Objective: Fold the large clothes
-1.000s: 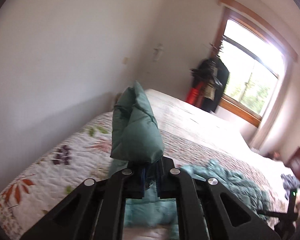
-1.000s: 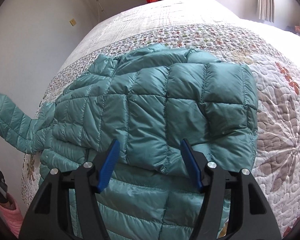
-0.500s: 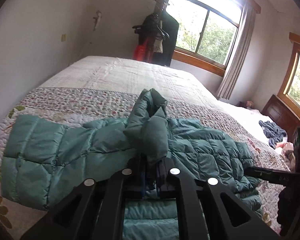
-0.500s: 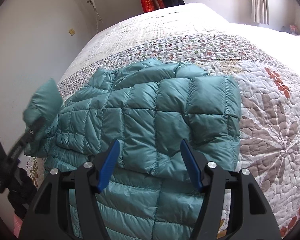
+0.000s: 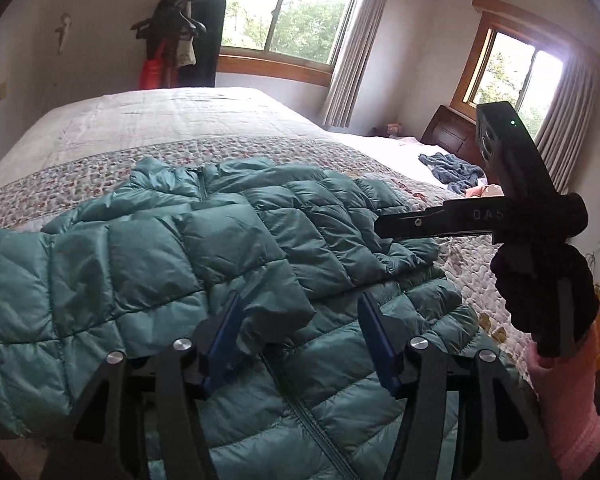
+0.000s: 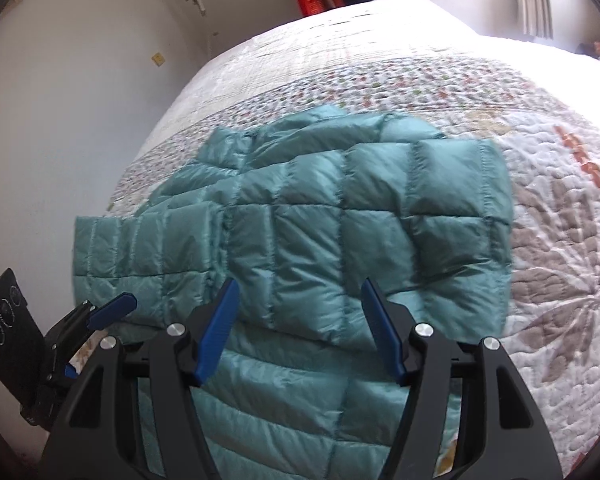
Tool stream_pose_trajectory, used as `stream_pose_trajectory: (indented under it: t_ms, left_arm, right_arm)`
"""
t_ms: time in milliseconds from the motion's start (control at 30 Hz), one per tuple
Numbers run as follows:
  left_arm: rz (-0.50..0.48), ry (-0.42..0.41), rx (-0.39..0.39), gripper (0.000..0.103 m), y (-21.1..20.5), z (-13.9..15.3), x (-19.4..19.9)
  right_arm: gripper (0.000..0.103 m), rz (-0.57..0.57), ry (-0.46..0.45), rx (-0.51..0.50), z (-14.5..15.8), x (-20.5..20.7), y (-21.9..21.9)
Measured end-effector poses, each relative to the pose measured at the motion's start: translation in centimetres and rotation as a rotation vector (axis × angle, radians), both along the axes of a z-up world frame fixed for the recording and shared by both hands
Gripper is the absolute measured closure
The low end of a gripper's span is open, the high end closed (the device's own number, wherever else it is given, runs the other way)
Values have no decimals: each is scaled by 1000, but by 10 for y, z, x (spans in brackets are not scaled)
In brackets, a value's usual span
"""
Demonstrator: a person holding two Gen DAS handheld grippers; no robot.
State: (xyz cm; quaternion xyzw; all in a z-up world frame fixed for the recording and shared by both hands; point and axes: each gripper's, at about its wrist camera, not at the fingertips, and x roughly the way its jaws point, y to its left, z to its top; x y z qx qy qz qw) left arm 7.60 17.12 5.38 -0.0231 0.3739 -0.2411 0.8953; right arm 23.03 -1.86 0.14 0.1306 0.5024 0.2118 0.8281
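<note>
A teal quilted puffer jacket (image 5: 340,240) (image 6: 340,216) lies front up on the bed quilt (image 5: 180,120). Its left sleeve (image 5: 204,256) (image 6: 140,248) is laid across the chest, and the cuff rests just beyond my left gripper (image 5: 300,328), which is open and holds nothing. The other sleeve (image 6: 440,208) is folded over the body too. My right gripper (image 6: 300,316) hovers open over the jacket's middle, empty. In the left wrist view it shows from the side (image 5: 384,227), held by a pink-gloved hand (image 5: 564,380). The left gripper (image 6: 100,316) appears at the lower left of the right wrist view.
The flowered quilt (image 6: 560,240) spreads right of the jacket. A white wall (image 6: 60,120) runs close along the bed's left side. A coat stand with dark clothes (image 5: 188,32) stands by the far window. Blue clothes (image 5: 448,168) lie near a wooden headboard (image 5: 448,136).
My left gripper carried the sleeve from out by the wall across the jacket's chest, laid it down and opened. The right gripper stayed open above the jacket.
</note>
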Motion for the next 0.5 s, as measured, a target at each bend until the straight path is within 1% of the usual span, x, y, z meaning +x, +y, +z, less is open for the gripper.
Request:
stream_pose_trajectory:
  t_ms: [67,167,233,267,333,367,433,467,500]
  left_arm:
    - [58,-2,-23,39,20,6,-6]
    - [210,3,-77,39,67,15,-11]
    - [292,-7,-106,39,97,19,-15]
    - [326,-15,-114,39,111,22,-20]
    - [396,-36,-96,39,137,28,-29]
    - [420,-51,-81,39,146,31,-32]
    - [464,-74,-62,39,160,37,-35]
    - [481,-75,-75,39,167,38,-35]
    - [485,-71,-102,39,172,39,-36]
  right_arm:
    - [40,37,9,30,1,-2,8]
    - [40,81,-1,22,4,-9,25]
    - [40,123,-6,29,7,-13,36]
    - [40,141,-2,37,7,-15,41]
    - [40,171,8,46,7,-16,55]
    - [40,185,7,36,7,-16,64]
    - [40,191,23,-18,2,-9,85]
    - [40,195,44,-38,-3,-4,95]
    - [43,200,79,-53,-11,4,106]
